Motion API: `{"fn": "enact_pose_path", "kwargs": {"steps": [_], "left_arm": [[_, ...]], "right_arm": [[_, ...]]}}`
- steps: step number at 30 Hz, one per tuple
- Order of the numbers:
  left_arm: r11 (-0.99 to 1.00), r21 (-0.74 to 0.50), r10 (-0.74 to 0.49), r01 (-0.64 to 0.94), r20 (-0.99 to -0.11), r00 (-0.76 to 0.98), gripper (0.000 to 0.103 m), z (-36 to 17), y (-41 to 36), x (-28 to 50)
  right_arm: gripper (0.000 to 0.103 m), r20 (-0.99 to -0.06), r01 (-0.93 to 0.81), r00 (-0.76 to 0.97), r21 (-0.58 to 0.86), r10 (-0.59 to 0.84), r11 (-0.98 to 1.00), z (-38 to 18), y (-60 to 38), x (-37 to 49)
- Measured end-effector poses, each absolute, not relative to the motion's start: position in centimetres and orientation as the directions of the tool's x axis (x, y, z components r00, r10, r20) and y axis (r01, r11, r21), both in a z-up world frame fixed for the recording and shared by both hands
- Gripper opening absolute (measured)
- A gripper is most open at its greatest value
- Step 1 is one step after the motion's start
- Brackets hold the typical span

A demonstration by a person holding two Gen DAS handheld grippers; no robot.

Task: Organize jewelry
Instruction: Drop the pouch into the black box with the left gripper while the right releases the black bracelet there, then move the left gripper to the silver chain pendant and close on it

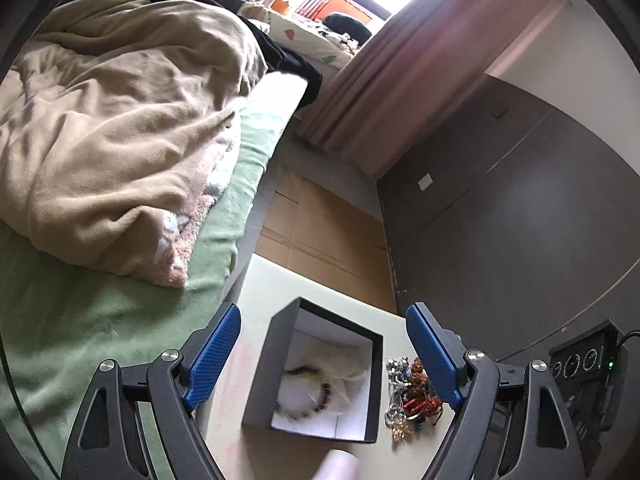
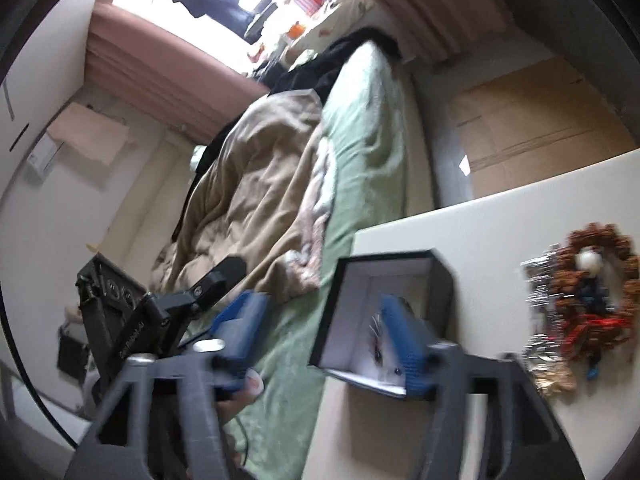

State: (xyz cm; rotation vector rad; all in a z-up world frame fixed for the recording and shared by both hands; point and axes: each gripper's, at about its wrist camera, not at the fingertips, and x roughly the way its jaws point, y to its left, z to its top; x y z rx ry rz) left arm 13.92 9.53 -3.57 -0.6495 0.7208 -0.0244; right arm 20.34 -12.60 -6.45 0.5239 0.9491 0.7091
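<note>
Bed (image 1: 120, 300), green sheet showing, lying along one side with a tan blanket (image 1: 120, 120) heaped on it; cardboard sheets (image 1: 320, 232) covering the floor beyond. Pale tabletop (image 1: 264, 292), butting against the bed edge and carrying everything that matters here. Black box (image 1: 280, 360), white inside, sitting open-topped near the table's bed-side edge. Left gripper (image 1: 324, 356), blue pads (image 1: 212, 356) standing wide apart with nothing between them, hovering over the box and framing it. Right gripper (image 2: 324, 344), seen in its own blurred view, jaws likewise spread and gripping nothing, one blue finger (image 2: 404, 344) dipping into or just above the box mouth; which of the two I cannot tell. Jewelry pile (image 1: 408, 396), a tangle of silvery chain, brown beads and red cord, lying on the table just beside the box on its far side from the bed. Beaded bracelet (image 1: 316, 396), dark beads on a loop, resting inside the box on the white lining. By my reckoning one piece is already stowed and the sorting is sitting between a drop and the next pick, most of the heap still waiting. Next move, as I judge it, is calling for one gripper to swing over to the pile, single out one strand from the tangle and pinch it cleanly, since the pieces are looking snagged together and liable to drag neighbours along
</note>
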Motion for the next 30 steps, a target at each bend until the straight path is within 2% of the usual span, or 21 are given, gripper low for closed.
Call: {"fn": "enact_pose_path", "kwargs": {"steps": [13,19,21,24,25,29,30], "left_arm": [[0.866,-0.497,-0.291,-0.054,-0.588,0.754,0.085,-2.7,3.6,12.6],[0.912,-0.410,-0.283,-0.008,-0.643,0.711,0.084,-2.5,0.0,12.6],[0.917,-0.398,-0.288,0.005,-0.655,0.698,0.078,-2.4,-1.0,12.9],[0.925,-0.381,-0.293,0.019,-0.678,0.674,0.074,-2.5,-2.6,13.8],[0.934,-0.358,-0.282,0.023,-0.695,0.661,0.068,-2.6,-3.3,14.3],[0.948,-0.317,-0.268,0.019,-0.766,0.584,0.055,-3.7,-5.3,17.1],[0.951,-0.309,-0.262,0.015,-0.778,0.571,0.048,-4.0,-5.5,17.5]], "right_arm": [[0.077,-0.613,-0.146,0.526,0.618,0.590,0.772,-6.2,-22.3,17.8],[0.077,-0.617,-0.115,0.537,0.622,0.575,0.775,-6.0,-24.5,17.5],[0.077,-0.624,-0.102,0.535,0.622,0.570,0.776,-6.2,-25.1,17.4],[0.077,-0.644,-0.091,0.526,0.607,0.556,0.790,-6.5,-25.8,17.3],[0.077,-0.652,-0.089,0.525,0.597,0.547,0.797,-6.6,-26.0,17.3],[0.077,-0.671,-0.070,0.518,0.585,0.530,0.808,-7.1,-27.4,17.3],[0.077,-0.677,-0.062,0.515,0.583,0.526,0.810,-7.3,-27.7,17.4]]}}
